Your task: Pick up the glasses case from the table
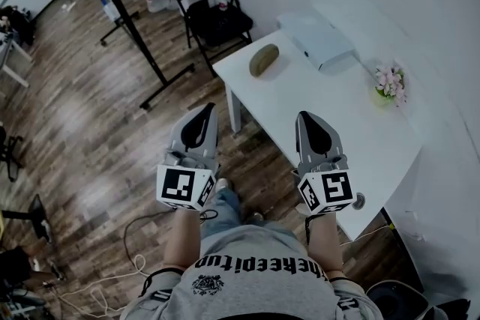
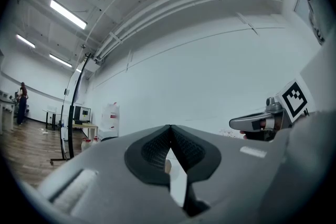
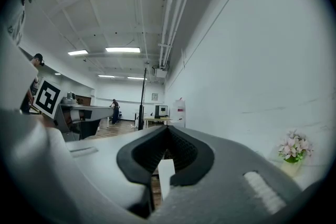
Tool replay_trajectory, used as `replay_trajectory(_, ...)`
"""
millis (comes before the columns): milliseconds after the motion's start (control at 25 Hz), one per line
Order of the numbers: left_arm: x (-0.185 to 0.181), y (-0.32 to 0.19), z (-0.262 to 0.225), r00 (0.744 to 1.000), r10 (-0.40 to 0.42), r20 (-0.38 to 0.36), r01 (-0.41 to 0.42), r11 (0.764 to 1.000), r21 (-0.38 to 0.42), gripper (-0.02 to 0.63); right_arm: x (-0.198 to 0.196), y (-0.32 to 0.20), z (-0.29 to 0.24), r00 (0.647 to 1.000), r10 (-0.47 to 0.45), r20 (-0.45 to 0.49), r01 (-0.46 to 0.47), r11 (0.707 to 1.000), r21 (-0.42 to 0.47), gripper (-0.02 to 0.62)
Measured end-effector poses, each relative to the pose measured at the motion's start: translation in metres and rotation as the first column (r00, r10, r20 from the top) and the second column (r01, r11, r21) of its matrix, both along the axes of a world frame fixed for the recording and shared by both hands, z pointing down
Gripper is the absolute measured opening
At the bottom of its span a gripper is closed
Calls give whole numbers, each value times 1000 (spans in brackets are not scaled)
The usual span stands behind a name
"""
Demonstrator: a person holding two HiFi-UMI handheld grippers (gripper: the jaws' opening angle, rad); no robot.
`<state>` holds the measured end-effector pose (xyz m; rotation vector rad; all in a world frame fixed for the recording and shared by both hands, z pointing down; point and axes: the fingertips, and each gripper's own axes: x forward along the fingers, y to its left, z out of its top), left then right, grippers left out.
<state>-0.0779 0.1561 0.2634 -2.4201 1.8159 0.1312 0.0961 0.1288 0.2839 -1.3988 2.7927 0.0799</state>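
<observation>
The glasses case (image 1: 264, 60), an olive-tan oval, lies near the far left corner of the white table (image 1: 352, 139). My left gripper (image 1: 208, 111) hovers over the floor left of the table, well short of the case, jaws shut and empty. My right gripper (image 1: 304, 118) hangs above the table's near part, also shut with nothing in it. In the left gripper view the jaws (image 2: 169, 131) meet at the tip, and the same holds for the jaws (image 3: 167, 131) in the right gripper view. Neither gripper view shows the case.
A white box (image 1: 319, 40) sits at the table's far end, a small pot of pink flowers (image 1: 390, 84) by the wall side. A black folding chair (image 1: 214, 11) stands beyond the table and a black stand (image 1: 142, 49) crosses the wooden floor. Cables (image 1: 135, 243) lie near my feet.
</observation>
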Motion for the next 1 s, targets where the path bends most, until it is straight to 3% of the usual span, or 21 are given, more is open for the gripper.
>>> replay_trajectory(1000,-81,-142,-4,986,165,-9,-165,986,4,18,-74,-113,-6,984,175,25,-175,985,5,3)
